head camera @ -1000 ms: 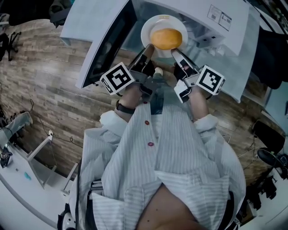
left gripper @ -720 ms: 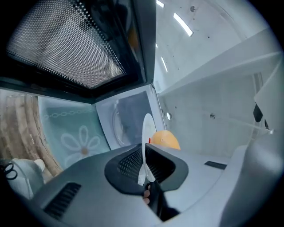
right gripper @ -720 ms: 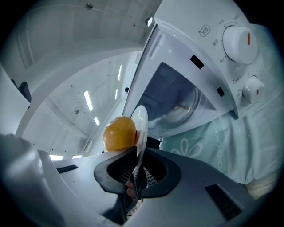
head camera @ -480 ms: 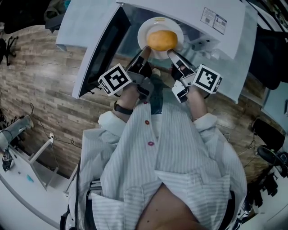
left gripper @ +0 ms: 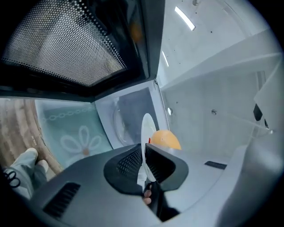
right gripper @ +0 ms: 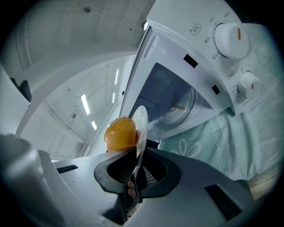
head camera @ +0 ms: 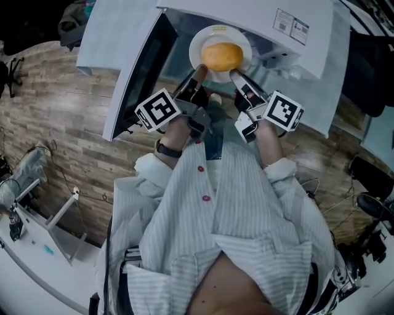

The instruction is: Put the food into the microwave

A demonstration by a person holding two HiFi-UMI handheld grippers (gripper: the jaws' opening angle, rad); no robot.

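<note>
In the head view I am holding the white plate (head camera: 195,49) with the round orange food (head camera: 222,55) at the open microwave (head camera: 246,15), its door (head camera: 111,37) swung left. In the left gripper view the left gripper (left gripper: 144,162) is pinching the plate's rim, jaws nearly together. In the right gripper view the right gripper (right gripper: 135,170) is clamping the rim likewise.

**Head view:** from above, facing steeply down past the person's shirt (head camera: 234,203) to the open microwave (head camera: 246,15) ahead.

**Left gripper view:** close behind its jaws, seeing the plate (left gripper: 146,126) edge-on, door (left gripper: 66,44) overhead.

**Right gripper view:** the same plate from the opposite rim, knobs (right gripper: 230,40) upper right.

All three share plate, food (head camera: 221,55) and microwave.
</note>
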